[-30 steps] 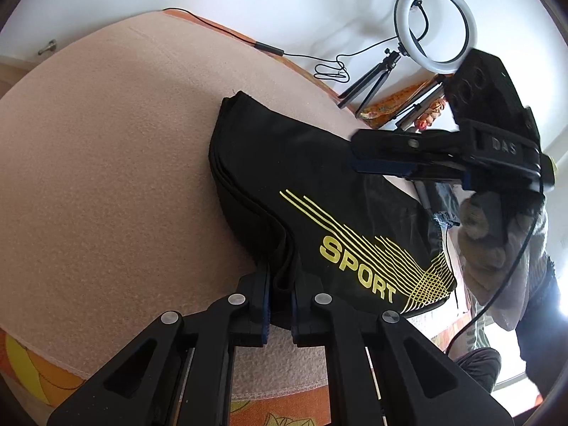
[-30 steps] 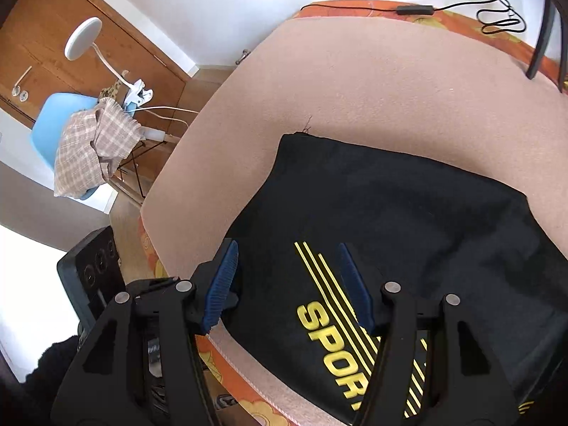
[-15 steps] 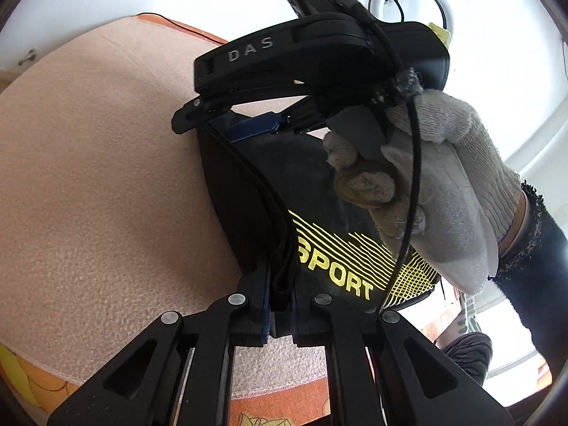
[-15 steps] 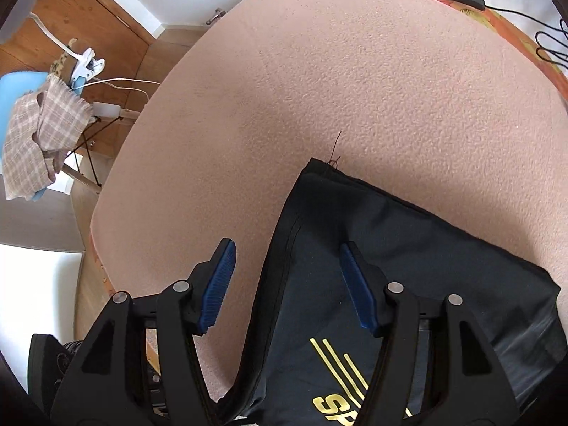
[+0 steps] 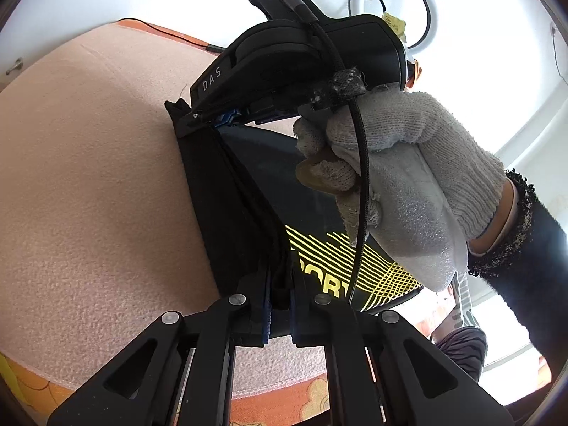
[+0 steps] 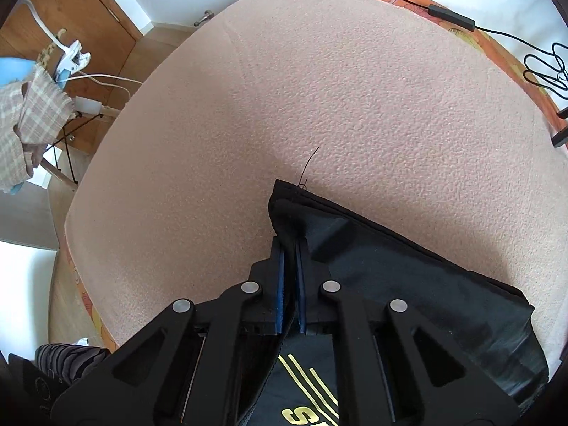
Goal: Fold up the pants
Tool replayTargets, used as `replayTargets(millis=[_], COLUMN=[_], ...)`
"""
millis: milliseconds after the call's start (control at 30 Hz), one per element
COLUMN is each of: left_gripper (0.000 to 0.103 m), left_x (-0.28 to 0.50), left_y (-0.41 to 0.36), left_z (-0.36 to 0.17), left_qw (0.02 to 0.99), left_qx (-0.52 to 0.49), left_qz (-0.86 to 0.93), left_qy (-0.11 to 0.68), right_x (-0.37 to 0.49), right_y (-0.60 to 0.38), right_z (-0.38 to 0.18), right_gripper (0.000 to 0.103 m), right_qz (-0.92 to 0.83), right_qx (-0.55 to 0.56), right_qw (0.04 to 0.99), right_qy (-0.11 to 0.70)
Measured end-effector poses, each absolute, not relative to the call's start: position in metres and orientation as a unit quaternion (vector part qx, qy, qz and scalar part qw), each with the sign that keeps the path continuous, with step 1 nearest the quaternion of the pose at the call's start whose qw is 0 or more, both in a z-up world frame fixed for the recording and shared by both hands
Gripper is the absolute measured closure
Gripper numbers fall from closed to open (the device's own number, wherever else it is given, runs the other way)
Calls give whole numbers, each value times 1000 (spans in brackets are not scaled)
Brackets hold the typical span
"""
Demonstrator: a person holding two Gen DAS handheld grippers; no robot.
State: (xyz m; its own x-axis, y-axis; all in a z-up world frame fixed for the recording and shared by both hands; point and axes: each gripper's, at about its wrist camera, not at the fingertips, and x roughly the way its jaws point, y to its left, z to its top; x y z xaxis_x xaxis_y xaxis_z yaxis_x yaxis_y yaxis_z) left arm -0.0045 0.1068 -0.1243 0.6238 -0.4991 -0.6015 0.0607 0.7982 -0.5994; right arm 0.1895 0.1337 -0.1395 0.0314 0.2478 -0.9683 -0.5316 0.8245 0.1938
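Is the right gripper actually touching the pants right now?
Touching. The right wrist view shows the right gripper with its blue pads closed on the folded edge of the black pants, near the corner, with fabric pinched between them.

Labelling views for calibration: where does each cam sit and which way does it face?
Left wrist: sits on the left claw, looks along the pants edge across the pink blanket towards the ring light; shows its own fingers, the right claw and gloved hand.
Right wrist: sits on the right claw, looks over the pants corner towards a chair; shows its own fingers only.
Shared: pants, blanket, black cable.
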Motion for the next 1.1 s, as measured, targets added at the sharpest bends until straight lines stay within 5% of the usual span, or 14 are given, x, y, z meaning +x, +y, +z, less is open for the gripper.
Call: replayTargets(millis=[467, 1100], left_gripper=[98, 98], left_x=[18, 81], left_y=[48, -57], left_z=[-97, -89], left_qw=[847, 808], left_qx=[-263, -237], left_qz=[-240, -345], left_qy=[394, 415], right_x=[186, 157], right_y=[10, -156], right_z=[-80, -52], right_gripper=[98, 98], right_qz=[284, 218], right_qx=[58, 144], right_qw=[758, 806], right_qy=[584, 531])
